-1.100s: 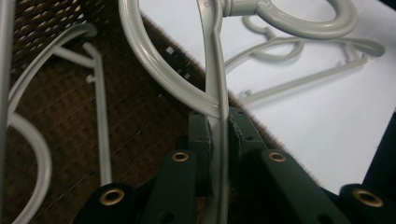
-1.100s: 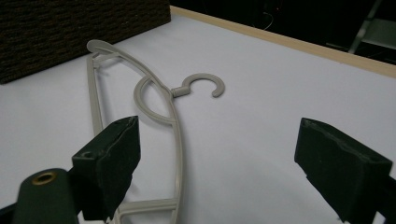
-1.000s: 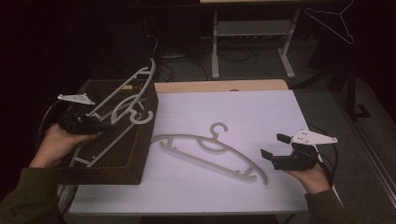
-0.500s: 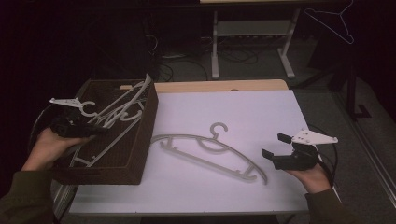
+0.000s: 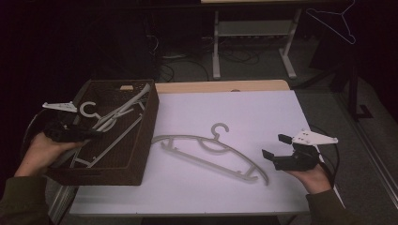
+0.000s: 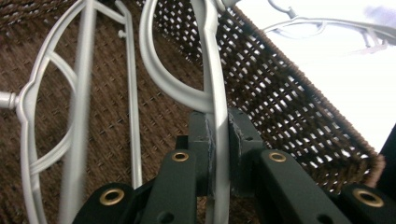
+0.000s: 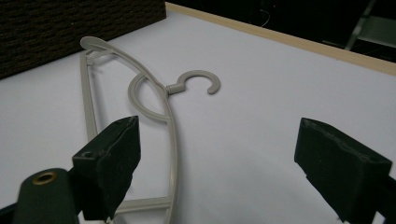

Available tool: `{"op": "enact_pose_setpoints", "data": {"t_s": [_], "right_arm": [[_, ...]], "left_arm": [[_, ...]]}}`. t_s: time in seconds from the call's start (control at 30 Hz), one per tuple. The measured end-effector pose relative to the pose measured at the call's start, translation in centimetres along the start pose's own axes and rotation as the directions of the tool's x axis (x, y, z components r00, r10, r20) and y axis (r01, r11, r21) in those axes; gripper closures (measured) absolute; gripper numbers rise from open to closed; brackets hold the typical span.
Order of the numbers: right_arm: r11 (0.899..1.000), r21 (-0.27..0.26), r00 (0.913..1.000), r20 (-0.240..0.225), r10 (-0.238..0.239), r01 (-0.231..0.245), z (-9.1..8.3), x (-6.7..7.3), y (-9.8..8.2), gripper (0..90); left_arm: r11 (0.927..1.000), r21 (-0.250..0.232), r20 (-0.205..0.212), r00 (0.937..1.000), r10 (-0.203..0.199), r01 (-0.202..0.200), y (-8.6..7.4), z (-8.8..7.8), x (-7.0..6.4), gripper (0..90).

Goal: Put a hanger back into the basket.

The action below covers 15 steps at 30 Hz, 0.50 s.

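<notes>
1. Lowering into the basket (image 5: 141, 140) at the tabletop's left edge, the left gripper (image 5: 91, 133) has brought its hanger (image 5: 119, 112) down from its earlier tilt above the rim; its fingers (image 6: 198, 140) are pinched narrow on the hanger's arm.
2. That hanger looks ready to be let go.
3. The right gripper (image 5: 272, 147), fingers (image 7: 114, 144) wide and holding nothing, waits near the second hanger (image 5: 211, 150) mid-tabletop, probably next.
</notes>
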State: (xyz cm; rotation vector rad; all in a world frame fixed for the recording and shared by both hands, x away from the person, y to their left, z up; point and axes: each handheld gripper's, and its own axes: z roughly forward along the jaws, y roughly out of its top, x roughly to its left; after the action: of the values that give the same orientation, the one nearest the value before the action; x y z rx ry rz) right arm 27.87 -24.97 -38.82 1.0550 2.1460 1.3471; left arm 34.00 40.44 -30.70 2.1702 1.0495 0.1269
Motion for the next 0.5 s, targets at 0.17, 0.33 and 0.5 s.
{"op": "enact_pose_setpoints", "data": {"t_s": [0.17,0.33,0.5], "right_arm": [[1.0,0.0,1.0,0.004,0.0,0.0,0.0,0.0,0.0,14.1],[1.0,0.002,1.0,0.004,0.005,-0.005,0.0,-0.1,-0.1,14.1],[1.0,0.0,1.0,0.006,-0.002,0.002,0.0,-0.1,0.0,14.1]], "left_arm": [[0.9998,0.018,-0.001,0.9999,-0.012,0.012,-0.7,0.8,0.8,81.2],[0.9991,0.041,-0.006,0.9999,-0.012,0.012,-1.3,1.6,1.2,81.1],[0.9974,0.069,-0.011,0.9998,-0.017,0.018,-2.0,2.2,1.4,80.4]]}}
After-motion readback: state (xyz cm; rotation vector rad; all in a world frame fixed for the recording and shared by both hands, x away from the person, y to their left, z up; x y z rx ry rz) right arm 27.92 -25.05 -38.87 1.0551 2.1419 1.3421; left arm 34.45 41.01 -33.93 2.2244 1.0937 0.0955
